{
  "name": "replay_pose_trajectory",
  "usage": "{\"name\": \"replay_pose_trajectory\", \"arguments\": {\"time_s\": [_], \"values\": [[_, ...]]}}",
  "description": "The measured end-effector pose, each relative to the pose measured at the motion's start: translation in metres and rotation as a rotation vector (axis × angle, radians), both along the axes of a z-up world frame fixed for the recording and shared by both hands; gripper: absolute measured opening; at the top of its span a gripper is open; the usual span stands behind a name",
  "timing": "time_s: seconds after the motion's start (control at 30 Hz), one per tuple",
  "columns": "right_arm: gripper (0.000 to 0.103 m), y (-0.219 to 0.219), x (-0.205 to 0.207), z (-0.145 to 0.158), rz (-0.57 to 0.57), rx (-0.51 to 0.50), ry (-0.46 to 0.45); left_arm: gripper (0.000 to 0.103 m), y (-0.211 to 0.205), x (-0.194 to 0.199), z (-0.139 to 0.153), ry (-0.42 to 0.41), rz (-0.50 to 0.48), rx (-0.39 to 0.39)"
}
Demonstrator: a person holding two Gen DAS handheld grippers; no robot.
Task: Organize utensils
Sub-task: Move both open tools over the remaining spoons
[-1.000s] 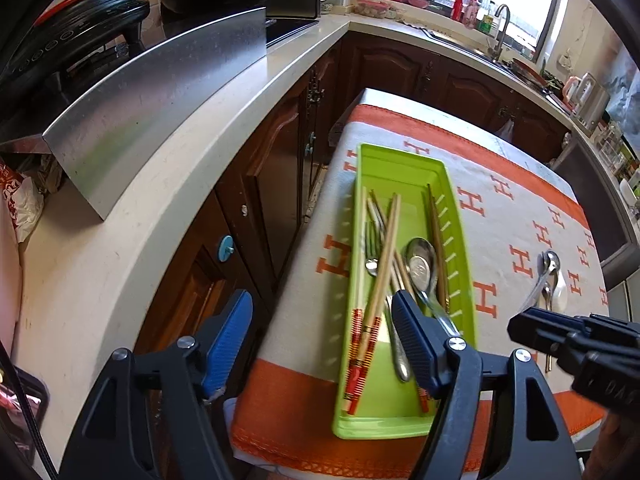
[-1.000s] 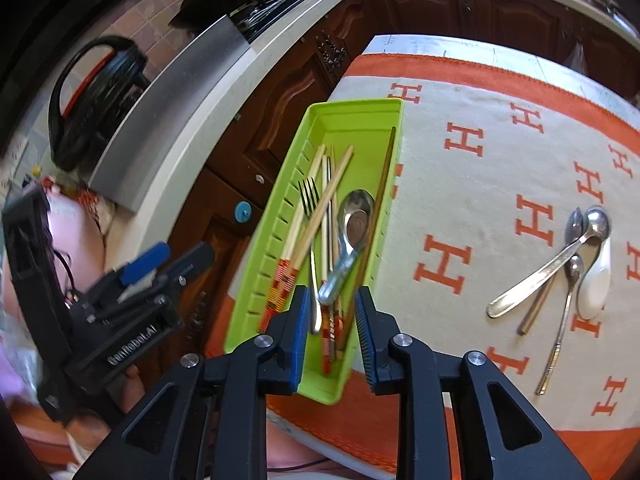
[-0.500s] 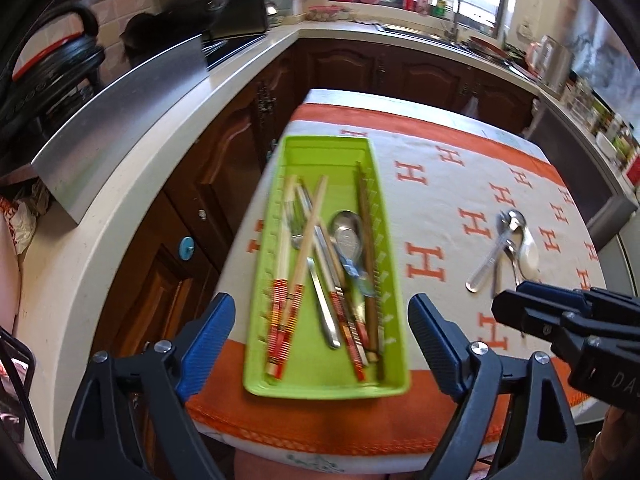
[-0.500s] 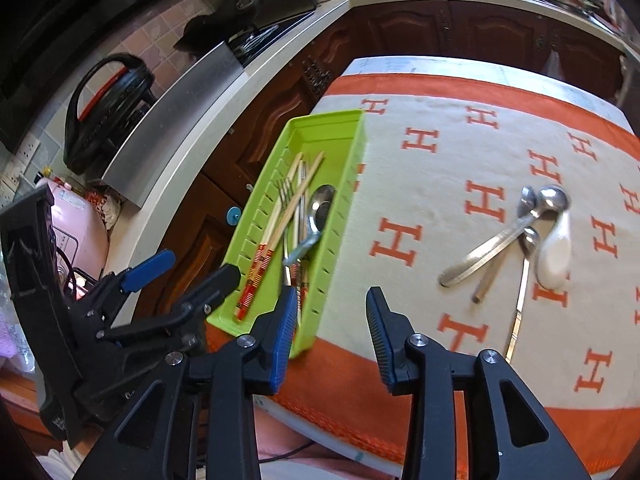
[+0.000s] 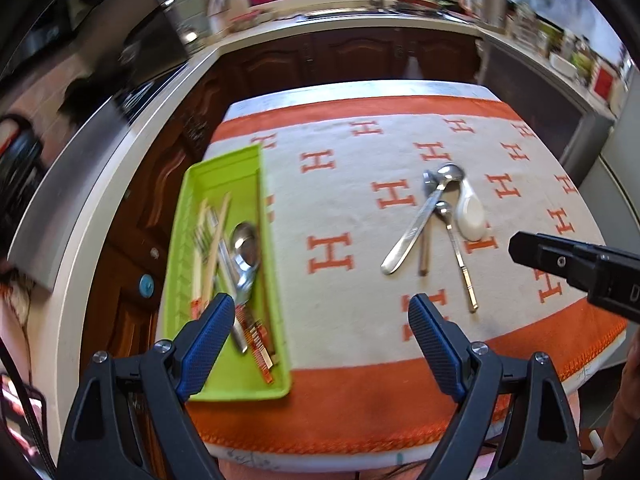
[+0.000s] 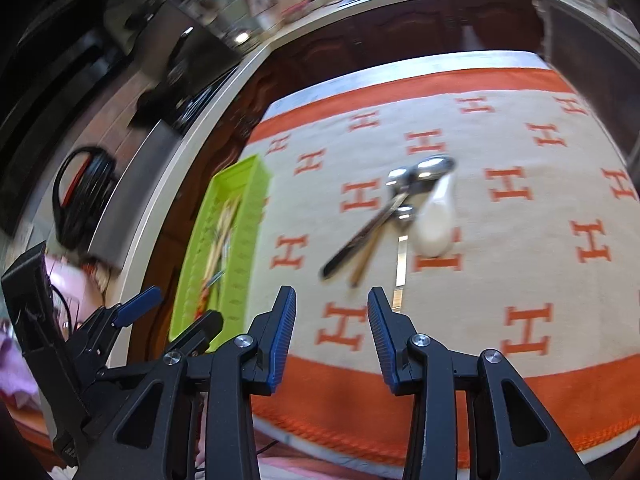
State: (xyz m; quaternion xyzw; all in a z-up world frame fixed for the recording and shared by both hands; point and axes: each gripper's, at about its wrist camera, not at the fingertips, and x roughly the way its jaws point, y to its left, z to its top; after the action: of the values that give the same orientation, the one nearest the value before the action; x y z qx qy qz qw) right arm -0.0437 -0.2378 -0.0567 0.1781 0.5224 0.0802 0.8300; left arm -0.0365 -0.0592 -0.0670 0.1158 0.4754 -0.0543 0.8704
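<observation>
A green tray point(image 5: 212, 184) on the table's left holds chopsticks point(image 5: 208, 248), a fork and a metal spoon point(image 5: 245, 246); it also shows in the right wrist view point(image 6: 236, 184). Three metal spoons point(image 5: 416, 224) and a white ceramic spoon point(image 5: 472, 212) lie loose on the cloth to the right, also in the right wrist view point(image 6: 376, 220). My left gripper point(image 5: 320, 320) is open and empty above the table's near edge. My right gripper point(image 6: 332, 312) is open and empty, just short of the spoon handles.
The table wears a white cloth with orange H marks point(image 5: 332, 252) and an orange border. A pale counter point(image 5: 132, 136) with a steel panel runs along the left, with dark wood cabinets point(image 5: 320, 60) behind. The right gripper's body shows at the right of the left wrist view point(image 5: 580, 268).
Both grippers have swung right, from over the green tray toward the loose spoons. The right gripper's jaws have opened wider. The tray and utensils have not moved.
</observation>
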Motion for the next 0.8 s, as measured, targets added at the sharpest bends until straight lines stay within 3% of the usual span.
{"name": "replay_pose_trajectory", "arguments": {"time_s": [0.33,0.67,0.8], "values": [[0.038,-0.070,0.021,-0.023,-0.109,0.016,0.013,0.087,-0.067,0.050,-0.017,0.018,-0.090,0.051],[0.038,-0.101,0.080,-0.060,-0.066,0.050,0.072,0.087,-0.079,0.104,-0.039,0.091,-0.067,-0.048],[0.038,-0.107,0.102,-0.087,-0.016,0.150,0.122,0.087,-0.077,0.115,-0.053,0.129,-0.044,-0.052]]}}
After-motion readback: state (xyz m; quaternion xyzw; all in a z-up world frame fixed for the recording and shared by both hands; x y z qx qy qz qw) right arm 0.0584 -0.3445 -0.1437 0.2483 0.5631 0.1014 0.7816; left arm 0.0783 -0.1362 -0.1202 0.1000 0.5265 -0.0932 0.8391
